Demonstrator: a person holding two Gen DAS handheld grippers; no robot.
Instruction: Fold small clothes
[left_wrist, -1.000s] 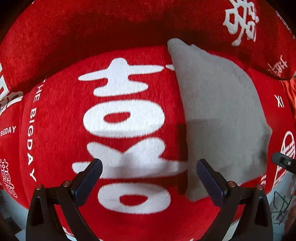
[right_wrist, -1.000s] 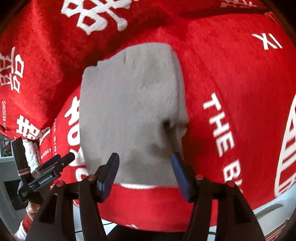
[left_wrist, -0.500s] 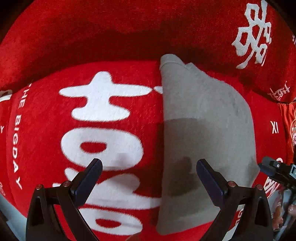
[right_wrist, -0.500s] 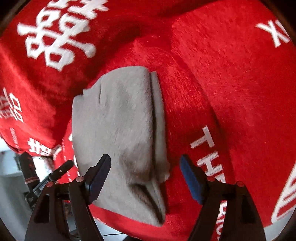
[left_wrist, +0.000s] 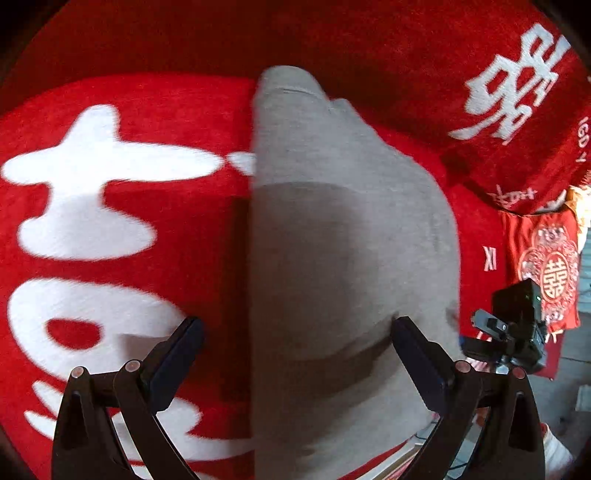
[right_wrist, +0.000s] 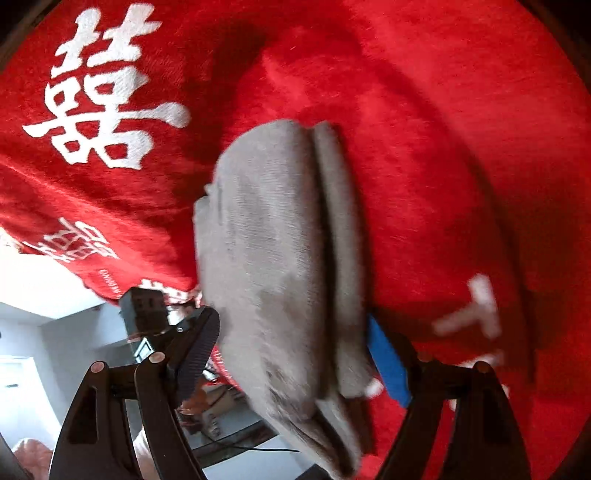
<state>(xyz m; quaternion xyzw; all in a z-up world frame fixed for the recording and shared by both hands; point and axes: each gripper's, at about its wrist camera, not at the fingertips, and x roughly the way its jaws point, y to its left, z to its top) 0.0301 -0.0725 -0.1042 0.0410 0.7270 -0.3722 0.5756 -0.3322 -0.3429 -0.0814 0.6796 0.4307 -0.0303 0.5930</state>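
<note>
Both tongs hang spread over the folded grey cloth (left_wrist: 343, 258). Between the arms of the left tongs (left_wrist: 295, 354) lies the cloth's straight left edge, the pads clear of it. The right tongs (right_wrist: 291, 354) are opening, the cloth's thick layered end between them, the blue pad just beside its stacked edge; I cannot tell whether it touches.

The cloth rests on a red blanket (right_wrist: 443, 147) with white lettering, covering the surface. By my reading a fold has just been laid and the tongs are letting go. To do it well, draw each pair straight back along the cloth so no pad drags a layer open.

Beyond the tongs' tips the blanket rises in a ridge. Near their bases it drops off close by, leaving little room.
</note>
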